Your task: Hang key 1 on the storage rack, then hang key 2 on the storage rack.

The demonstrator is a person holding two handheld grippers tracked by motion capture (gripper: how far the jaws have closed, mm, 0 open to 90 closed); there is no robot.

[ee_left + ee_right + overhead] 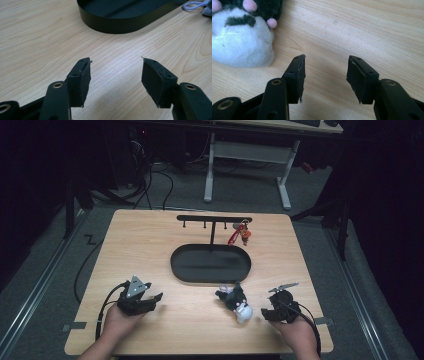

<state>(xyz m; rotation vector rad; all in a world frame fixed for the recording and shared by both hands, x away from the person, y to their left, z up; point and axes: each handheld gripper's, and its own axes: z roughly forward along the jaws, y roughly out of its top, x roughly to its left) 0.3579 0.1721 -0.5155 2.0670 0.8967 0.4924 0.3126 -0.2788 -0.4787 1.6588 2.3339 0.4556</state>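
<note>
High view: left gripper (156,298) and right gripper (264,313) rest low on the wooden table (150,235); a black-and-white plush toy (237,302) lies just beside the right gripper, in front of the black oval tray (210,276).

Left gripper view: jaws stand wide apart over bare wood, holding nothing, tray (120,23) ahead.

Right gripper view: jaws apart, empty; plush toy (242,42) lies to their upper left, clear of the pads.

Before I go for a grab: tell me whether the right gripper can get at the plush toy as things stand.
Probably yes. The right gripper sits just beside the plush toy, jaws open and empty, with bare table between them. The toy lies off to the side of the jaws, so the hand must swing toward it.
</note>
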